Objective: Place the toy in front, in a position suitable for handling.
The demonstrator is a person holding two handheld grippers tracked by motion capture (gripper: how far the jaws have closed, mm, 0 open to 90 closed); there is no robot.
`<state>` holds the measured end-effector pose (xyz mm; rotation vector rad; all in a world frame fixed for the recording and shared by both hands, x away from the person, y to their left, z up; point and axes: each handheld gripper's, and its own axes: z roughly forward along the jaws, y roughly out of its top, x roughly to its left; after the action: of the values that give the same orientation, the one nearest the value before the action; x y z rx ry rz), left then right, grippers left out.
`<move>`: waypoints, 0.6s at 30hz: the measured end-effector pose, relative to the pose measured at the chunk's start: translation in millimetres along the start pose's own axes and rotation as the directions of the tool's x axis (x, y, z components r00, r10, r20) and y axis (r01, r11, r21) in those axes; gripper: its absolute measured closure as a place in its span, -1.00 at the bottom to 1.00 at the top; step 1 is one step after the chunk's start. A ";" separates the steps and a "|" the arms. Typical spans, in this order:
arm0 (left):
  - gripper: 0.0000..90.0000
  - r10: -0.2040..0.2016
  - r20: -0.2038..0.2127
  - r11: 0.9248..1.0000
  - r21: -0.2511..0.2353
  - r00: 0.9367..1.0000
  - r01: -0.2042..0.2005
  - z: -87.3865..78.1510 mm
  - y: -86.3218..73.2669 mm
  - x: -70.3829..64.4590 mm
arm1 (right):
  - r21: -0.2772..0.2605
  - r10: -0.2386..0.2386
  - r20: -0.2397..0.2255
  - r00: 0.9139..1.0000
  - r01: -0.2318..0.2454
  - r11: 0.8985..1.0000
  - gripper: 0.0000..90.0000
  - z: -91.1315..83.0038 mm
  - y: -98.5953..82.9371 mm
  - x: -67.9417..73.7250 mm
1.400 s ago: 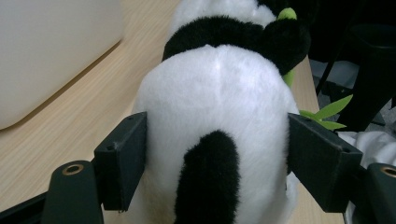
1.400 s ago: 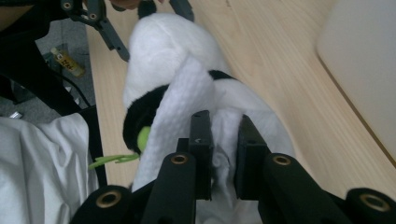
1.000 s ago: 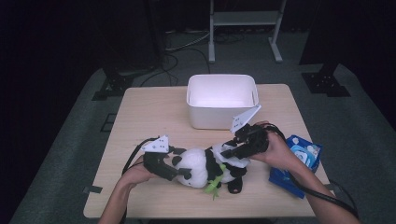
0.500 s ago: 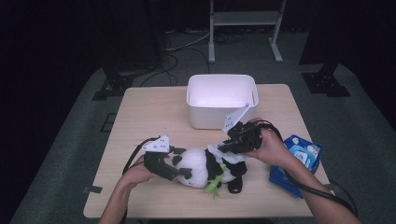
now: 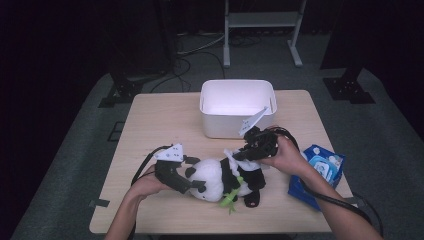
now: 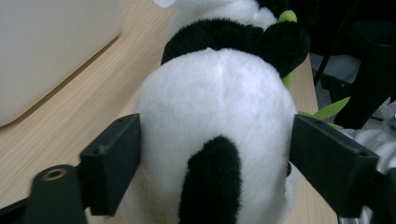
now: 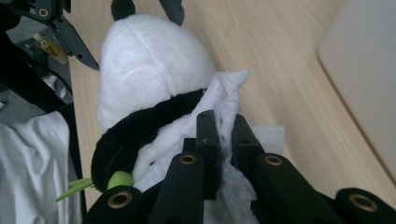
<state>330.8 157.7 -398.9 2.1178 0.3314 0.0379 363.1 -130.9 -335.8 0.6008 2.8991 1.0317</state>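
A black-and-white panda plush [image 5: 220,180] lies on its side on the wooden table [image 5: 160,125], near the front edge. My left gripper [image 5: 195,175] grips its white head, one jaw pressed to each side [image 6: 217,140]. The head [image 6: 219,102] bulges between the jaws. My right gripper [image 5: 240,154] is shut on a crumpled white wipe [image 5: 231,156] and holds it against the panda's back. In the right gripper view the wipe [image 7: 229,88] sits between the closed jaws [image 7: 224,120], beside the panda's white head [image 7: 144,70] and black shoulder band. A green leaf [image 5: 229,200] sticks out by the plush's belly.
A white plastic bin [image 5: 225,125] stands at the back middle of the table, just behind the right gripper. A blue pack of wipes [image 5: 322,167] lies at the table's right edge. Dark stands and cables are on the floor beyond.
My right gripper has shifted slightly left and lower over the panda with the wipe. The left gripper and the plush have stayed put.
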 end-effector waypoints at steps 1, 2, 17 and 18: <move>-0.78 -0.008 -0.002 1.000 0.014 1.000 0.008 1.2 1.8 0.1 | 0.001 0.000 -0.003 1.000 0.000 1.000 0.88 -0.1 -1.4 -0.9; -0.80 -0.009 -0.005 1.000 0.025 1.000 0.009 2.2 3.4 0.7 | -0.001 0.003 -0.007 1.000 -0.003 1.000 0.88 -0.2 -2.3 -1.4; -0.78 -0.012 0.033 0.993 0.114 0.999 0.008 19.7 11.7 -3.8 | -0.024 0.042 -0.087 0.995 -0.044 0.999 0.89 0.7 -19.4 4.5; -0.62 0.006 0.027 0.993 0.119 1.000 -0.009 18.4 13.0 -3.8 | -0.030 0.045 -0.089 0.995 -0.048 0.998 0.89 -0.3 -20.3 3.9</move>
<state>333.0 135.0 -397.6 2.2359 0.3167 -0.0065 352.3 -144.1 -347.5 0.6400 2.9506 1.1363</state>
